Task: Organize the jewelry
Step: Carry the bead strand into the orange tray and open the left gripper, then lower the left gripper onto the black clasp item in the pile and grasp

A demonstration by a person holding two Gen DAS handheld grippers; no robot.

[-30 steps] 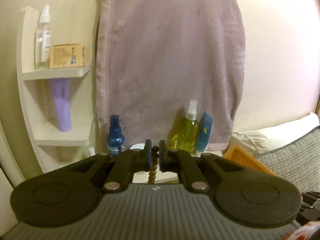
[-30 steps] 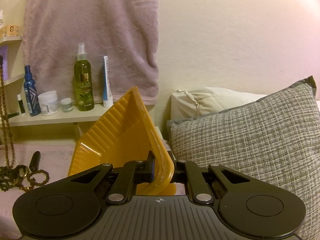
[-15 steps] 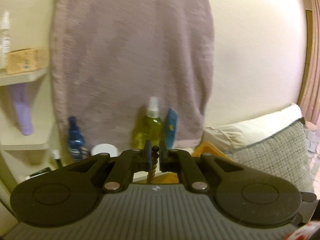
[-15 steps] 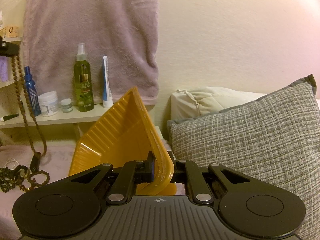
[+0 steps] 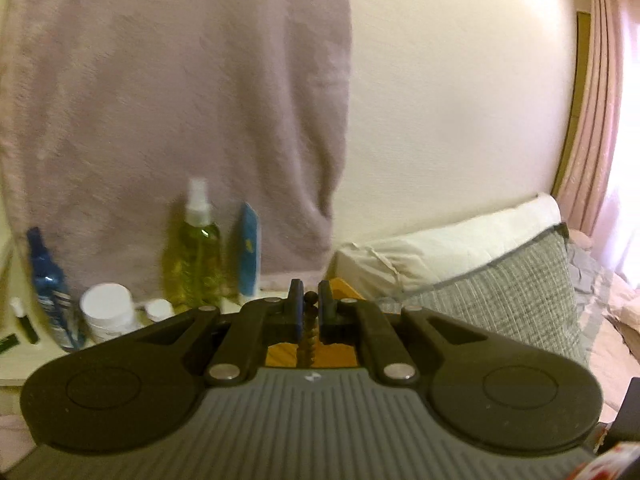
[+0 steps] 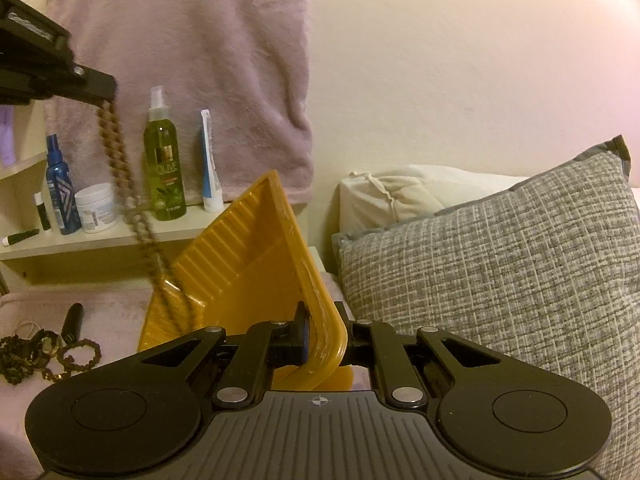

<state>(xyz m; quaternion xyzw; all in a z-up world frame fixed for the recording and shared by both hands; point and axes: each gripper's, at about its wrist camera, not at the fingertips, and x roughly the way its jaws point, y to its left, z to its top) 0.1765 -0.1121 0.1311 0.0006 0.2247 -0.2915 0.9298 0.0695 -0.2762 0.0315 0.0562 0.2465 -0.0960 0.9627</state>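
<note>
- The bead necklace (image 6: 132, 204) hangs from the left gripper (image 5: 309, 305), whose jaws are clamped on its top beads; its lower end dangles over the front of the yellow tray (image 6: 248, 264).
- The right gripper (image 6: 326, 334) is clamped on the tray's rim, holding it tilted up off the pink blanket (image 6: 116, 304).
- My judgement: one piece is about to go in, not yet released.
- A heap of bracelets and chains (image 6: 40, 352) and a small dark tube (image 6: 72, 320) lie on the blanket, left to collect.
</note>
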